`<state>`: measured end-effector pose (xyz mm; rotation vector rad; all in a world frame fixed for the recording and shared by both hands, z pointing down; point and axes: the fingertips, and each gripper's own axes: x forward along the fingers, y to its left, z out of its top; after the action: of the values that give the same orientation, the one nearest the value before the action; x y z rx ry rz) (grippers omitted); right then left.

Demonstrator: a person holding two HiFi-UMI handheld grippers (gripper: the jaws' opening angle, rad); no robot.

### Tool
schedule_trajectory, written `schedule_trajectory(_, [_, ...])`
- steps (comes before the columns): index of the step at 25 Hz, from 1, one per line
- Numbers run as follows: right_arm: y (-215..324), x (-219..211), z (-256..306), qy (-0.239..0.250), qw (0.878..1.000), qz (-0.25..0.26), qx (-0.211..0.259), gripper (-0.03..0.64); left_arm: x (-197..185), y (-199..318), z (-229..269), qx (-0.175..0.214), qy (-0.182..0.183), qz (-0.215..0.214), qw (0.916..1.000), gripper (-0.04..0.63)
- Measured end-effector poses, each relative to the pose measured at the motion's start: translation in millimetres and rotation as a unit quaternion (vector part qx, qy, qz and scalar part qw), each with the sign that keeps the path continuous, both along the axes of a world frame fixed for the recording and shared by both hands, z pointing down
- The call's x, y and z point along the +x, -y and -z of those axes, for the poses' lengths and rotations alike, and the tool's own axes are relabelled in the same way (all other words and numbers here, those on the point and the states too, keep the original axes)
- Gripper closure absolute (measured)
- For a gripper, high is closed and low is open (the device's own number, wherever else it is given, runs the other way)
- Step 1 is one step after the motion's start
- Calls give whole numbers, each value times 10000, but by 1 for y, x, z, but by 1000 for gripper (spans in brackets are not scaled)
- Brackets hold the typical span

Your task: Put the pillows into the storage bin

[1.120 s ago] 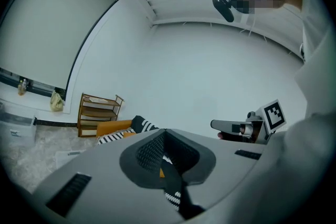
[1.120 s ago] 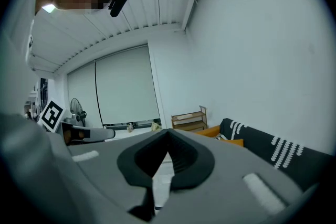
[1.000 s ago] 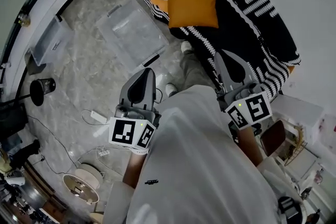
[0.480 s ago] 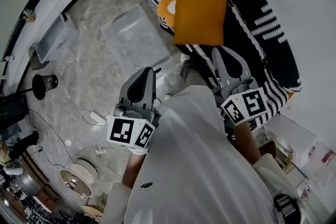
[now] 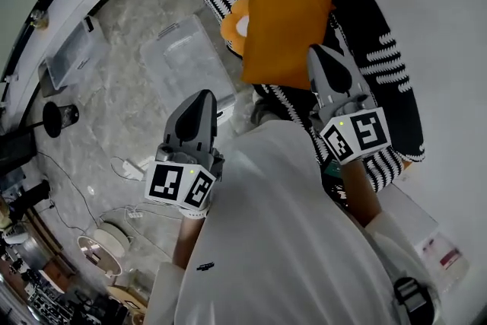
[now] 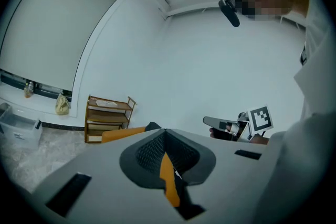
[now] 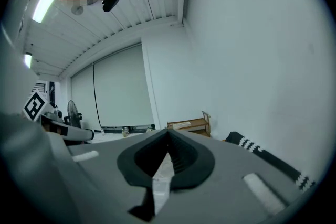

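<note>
Approach is the step in hand, as I judge it: no pillow is touched yet. My left claw (image 5: 202, 98) has its jaws drawn together with nothing in them; in the left gripper view only a sliver of orange shows through the slit behind the tips. My right claw (image 5: 320, 54) is closed just as tight and is also empty.

The top orange pillow (image 5: 285, 30) lies on the striped sofa (image 5: 384, 49) in the upper middle of the head view, propped over a second orange pillow (image 5: 233, 20) that peeks out at its left edge. My right claw tip is just beside the top pillow's right edge. My left claw is lower in the frame, over the floor (image 5: 125, 106). The clear storage bin (image 5: 186, 57) sits on the floor left of the sofa, near the pillows; I take it to be open, though its clear walls make that hard to tell.

To do this well, I should open both claws wide before they reach the fabric and bring one in at each side edge of the top pillow. I should pinch a good fold of cover and filling rather than the corner seam, so it will not sag or slip. I lift only the top one, clear of the pillow beneath, and watch the power strip (image 5: 135, 168) by my feet.
</note>
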<state>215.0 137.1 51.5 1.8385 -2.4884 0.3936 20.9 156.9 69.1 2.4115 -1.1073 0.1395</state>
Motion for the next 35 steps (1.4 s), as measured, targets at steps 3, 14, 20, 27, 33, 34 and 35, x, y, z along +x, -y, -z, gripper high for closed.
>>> schedule_trajectory(3, [29,20,-4,-113,9995,301,-3,604,26,19,-4,-29,73,95,9999,588])
schedule_trajectory(14, [79,63,-50,259,9984,284,-422,604,38,50,-34,-393,86,656,9970,588])
schedule_trajectory(20, [92,58,-75,21,9953,621,-745,588,33,56,-44,-534,72,873,9947,588])
schedule_trajectory(27, [100,42,-115,-176,9869,1197,-1063,545,29,56,-56,-641,204,969,9930,588])
schedule_trajectory(33, [102,28,-150,-363,9785,1540,-1321,505,23,53,-66,-732,223,1003,9920,588])
schedule_trajectory(34, [101,27,-160,-379,9774,1566,-1370,495,24,52,-71,-771,214,1002,9917,588])
schedule_trajectory(35, [101,27,-172,-401,9761,1585,-1429,485,25,51,-77,-814,204,994,9915,588])
